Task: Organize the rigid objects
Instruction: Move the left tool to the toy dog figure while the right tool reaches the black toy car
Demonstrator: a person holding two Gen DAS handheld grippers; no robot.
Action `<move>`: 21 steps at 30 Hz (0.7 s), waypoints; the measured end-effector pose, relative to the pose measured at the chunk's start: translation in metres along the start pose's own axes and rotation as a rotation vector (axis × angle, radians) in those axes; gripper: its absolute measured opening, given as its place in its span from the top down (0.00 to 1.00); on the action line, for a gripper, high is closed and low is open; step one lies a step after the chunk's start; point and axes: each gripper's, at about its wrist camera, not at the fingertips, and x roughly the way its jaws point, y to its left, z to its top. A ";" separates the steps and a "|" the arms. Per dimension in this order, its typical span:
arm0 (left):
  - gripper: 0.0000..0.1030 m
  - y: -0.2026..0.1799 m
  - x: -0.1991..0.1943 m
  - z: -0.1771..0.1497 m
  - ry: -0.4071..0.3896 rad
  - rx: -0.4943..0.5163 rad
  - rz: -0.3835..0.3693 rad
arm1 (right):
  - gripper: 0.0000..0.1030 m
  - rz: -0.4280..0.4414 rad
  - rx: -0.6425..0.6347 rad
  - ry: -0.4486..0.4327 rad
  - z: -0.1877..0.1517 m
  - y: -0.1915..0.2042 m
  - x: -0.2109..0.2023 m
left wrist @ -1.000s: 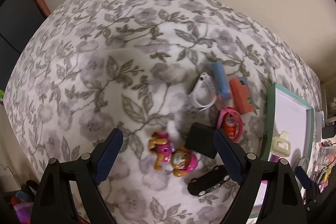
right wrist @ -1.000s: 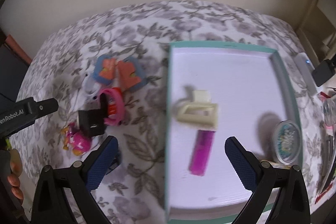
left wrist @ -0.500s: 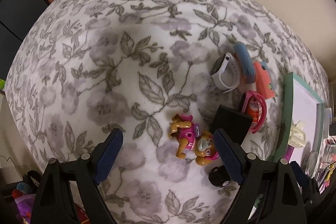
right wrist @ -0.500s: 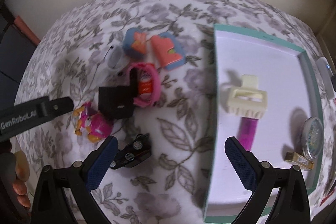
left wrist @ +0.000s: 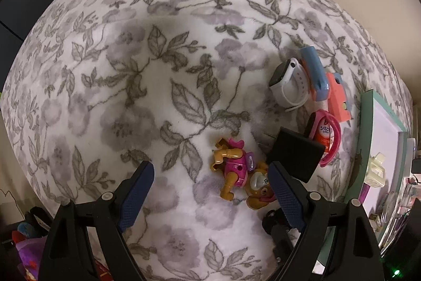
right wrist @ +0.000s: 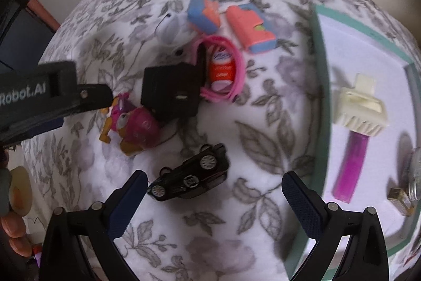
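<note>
Right now both grippers hang over a surface covered in a grey floral cloth (left wrist: 158, 86), and both stand with their jaws wide apart and nothing between the pads. The left gripper (left wrist: 210, 191) points down at the cloth just beside a toy dog figure (left wrist: 236, 175) in pink and tan, which lies on its side close to the right-hand finger (left wrist: 285, 195). Next to the figure sits a black box (left wrist: 294, 154), and touching that box is a pink band (left wrist: 327, 138) looped around a small orange bottle. Farther off lie a white smartwatch (left wrist: 288, 80) and a blue and coral toy (left wrist: 317, 75) (a second coral piece (left wrist: 338, 99) lies just beside it).

The right gripper (right wrist: 213, 202) hovers above a black toy car (right wrist: 192, 175), which lies overturned with its wheels up, near the left-hand finger (right wrist: 129, 202) but not touching it. To the right stands a teal-rimmed tray (right wrist: 319, 102) holding a cream hair claw (right wrist: 361, 107), a purple lighter (right wrist: 351, 165) partly under the claw, a round tin (right wrist: 415, 170) at the picture's edge, and a small brownish item (right wrist: 400, 198) too blurred to identify. The left gripper's black body reaches in from the left of the right wrist view, above the dog figure.
</note>
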 end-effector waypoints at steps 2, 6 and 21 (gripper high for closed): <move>0.14 0.001 0.000 0.000 0.001 -0.006 -0.005 | 0.00 0.003 -0.023 0.004 -0.001 0.004 0.002; 0.14 0.003 -0.001 0.002 0.000 -0.007 -0.008 | 0.00 0.017 -0.066 0.024 -0.006 0.014 0.009; 0.14 -0.004 0.008 0.000 0.037 0.029 -0.029 | 0.01 -0.064 -0.102 0.016 -0.008 0.027 0.029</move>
